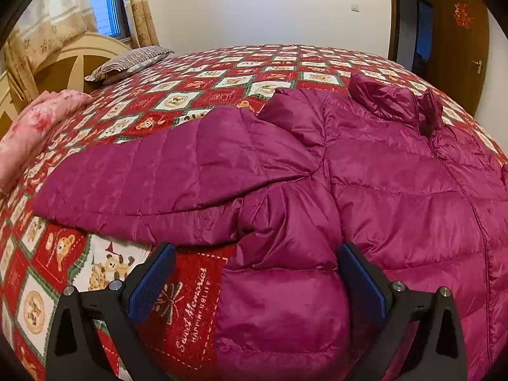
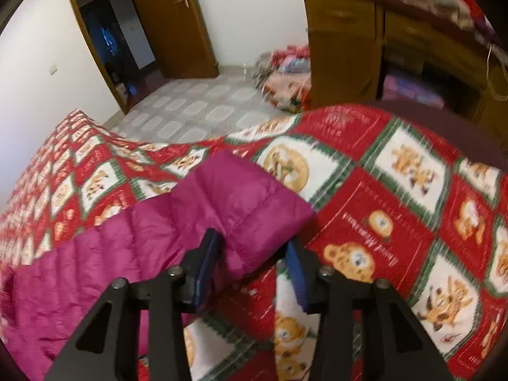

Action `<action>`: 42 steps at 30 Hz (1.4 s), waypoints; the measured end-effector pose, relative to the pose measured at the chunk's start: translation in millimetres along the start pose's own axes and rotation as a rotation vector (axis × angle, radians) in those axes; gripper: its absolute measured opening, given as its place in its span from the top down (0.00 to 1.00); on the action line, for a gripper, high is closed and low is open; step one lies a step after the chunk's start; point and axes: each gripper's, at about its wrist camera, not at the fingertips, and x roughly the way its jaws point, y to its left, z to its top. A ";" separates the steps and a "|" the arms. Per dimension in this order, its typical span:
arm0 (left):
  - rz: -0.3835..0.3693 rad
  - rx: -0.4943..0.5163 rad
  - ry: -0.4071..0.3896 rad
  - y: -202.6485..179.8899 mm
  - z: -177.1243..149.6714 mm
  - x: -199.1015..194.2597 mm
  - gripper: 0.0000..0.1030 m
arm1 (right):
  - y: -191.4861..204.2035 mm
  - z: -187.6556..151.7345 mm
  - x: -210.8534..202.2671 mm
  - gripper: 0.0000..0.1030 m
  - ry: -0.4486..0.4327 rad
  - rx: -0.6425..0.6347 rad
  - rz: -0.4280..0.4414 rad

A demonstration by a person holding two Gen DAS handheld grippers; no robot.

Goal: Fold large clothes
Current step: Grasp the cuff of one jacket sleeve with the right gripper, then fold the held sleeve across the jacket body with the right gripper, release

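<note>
Setting: a bedroom, with a bed under a red, white and green bear-print bedspread (image 1: 197, 311) that filled most of both views.
Jacket: a magenta quilted puffer jacket (image 1: 397, 197) lay spread flat on the bedspread, collar (image 1: 390, 98) toward the far side of the bed.
Near sleeve: in the left wrist view, 1 sleeve (image 1: 152, 181) stretched out to the left across the bedspread, and a puffed fold of the jacket bulged toward the camera.
Left gripper: the left gripper (image 1: 257, 281) hung low over the jacket's near edge with its 2 blue-padded fingers (image 1: 149, 289) spread wide; the puffed fold sat between them, and the pads did not press on it.
Other sleeve: in the right wrist view, a sleeve end (image 2: 241, 200) lay on the bedspread, its cuff pointing away from the camera.
Right gripper: the right gripper (image 2: 254, 273) straddled the near edge of that sleeve end, jaws only partly apart; the left pad (image 2: 206, 273) touched the fabric, the right pad (image 2: 297, 281) stood just beside it over the bedspread, so no firm pinch showed. This view was blurred.
Bed head: a striped pillow (image 1: 130, 62) and a folded pink quilt (image 1: 35, 130) lay at the left end.
Room: a brown door (image 2: 171, 22) stood open, and a wooden cabinet (image 2: 346, 47) stood beyond the bed's edge.
</note>
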 end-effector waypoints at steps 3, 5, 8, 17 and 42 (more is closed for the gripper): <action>-0.013 -0.027 0.011 3.9 -4.9 2.5 0.01 | 0.4 -2.4 1.3 0.81 -0.025 -0.041 -0.005; -0.021 -0.052 0.010 7.4 -9.2 2.0 0.01 | 4.2 -4.7 0.0 0.85 -0.032 -0.088 -0.011; -0.016 -0.085 0.006 12.3 -18.0 -3.4 0.01 | 11.6 -6.3 -3.4 0.89 -0.050 -0.135 -0.027; -0.056 -0.115 0.016 16.8 -21.3 -4.0 0.01 | 86.6 -3.1 -94.3 0.90 -0.210 -0.293 0.169; -0.128 -0.156 -0.005 28.0 -24.2 -4.2 0.01 | 382.8 -274.4 -147.4 0.90 0.187 -0.753 0.900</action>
